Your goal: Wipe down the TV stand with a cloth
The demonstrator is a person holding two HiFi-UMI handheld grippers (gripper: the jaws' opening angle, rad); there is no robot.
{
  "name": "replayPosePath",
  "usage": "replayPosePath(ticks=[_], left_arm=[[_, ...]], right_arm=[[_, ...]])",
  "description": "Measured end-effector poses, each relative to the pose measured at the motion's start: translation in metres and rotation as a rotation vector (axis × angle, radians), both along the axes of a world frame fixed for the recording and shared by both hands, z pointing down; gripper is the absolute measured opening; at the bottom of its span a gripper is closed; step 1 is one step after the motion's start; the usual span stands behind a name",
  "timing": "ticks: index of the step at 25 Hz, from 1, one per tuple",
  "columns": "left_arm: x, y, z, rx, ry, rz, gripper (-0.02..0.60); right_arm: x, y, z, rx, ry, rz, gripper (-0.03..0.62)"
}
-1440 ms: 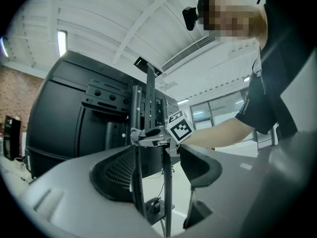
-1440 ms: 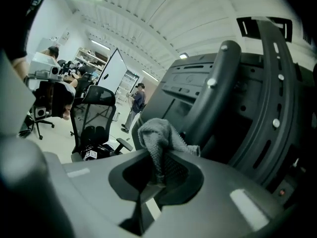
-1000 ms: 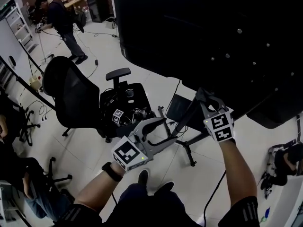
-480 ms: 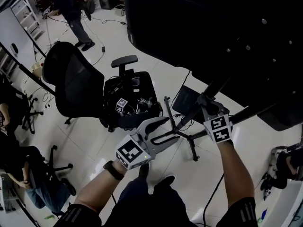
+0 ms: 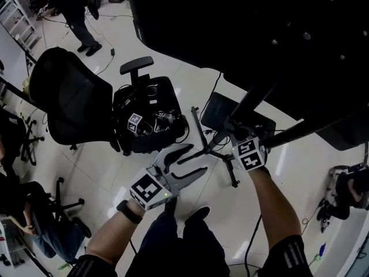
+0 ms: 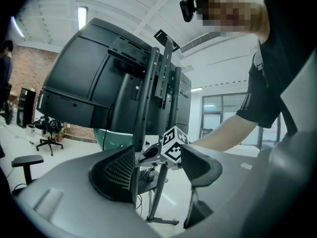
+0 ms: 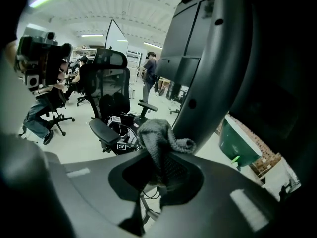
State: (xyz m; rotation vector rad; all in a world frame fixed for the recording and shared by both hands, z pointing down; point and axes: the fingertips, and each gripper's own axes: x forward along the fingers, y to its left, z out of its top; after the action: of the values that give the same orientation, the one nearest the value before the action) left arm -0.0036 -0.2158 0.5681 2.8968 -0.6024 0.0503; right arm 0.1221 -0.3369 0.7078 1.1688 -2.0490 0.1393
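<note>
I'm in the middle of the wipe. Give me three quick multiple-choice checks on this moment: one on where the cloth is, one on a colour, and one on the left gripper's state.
1. The grey knitted cloth is:
A) in the right gripper's fingers
B) on the floor
C) on a chair seat

2. The glossy tiled floor is:
A) green
B) white
C) brown

3. The left gripper's fingers are:
A) shut on the cloth
B) shut on a cable
C) apart

Answers:
1 A: the right gripper view shows it pinched there, at the black TV stand post.
2 B: the tiles are pale throughout the head view.
3 C: the left gripper view shows a wide gap between them.
</note>
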Motion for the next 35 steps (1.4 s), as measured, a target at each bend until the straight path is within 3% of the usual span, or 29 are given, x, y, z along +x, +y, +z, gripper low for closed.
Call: replayPosePath(ticks=[24, 35], left_arm=[[0.014, -0.01, 0.075, -0.081, -0.013, 0.003, 0.318], [0.011, -0.008, 0.093, -0.108, 0.0, 0.003, 0.318]], right_arm=[[0.017, 0.005, 0.188, -0.21, 0.053, 0.049, 0.032], [0.026, 0.002, 0.238, -0.264, 0.076, 0.084, 0.032]])
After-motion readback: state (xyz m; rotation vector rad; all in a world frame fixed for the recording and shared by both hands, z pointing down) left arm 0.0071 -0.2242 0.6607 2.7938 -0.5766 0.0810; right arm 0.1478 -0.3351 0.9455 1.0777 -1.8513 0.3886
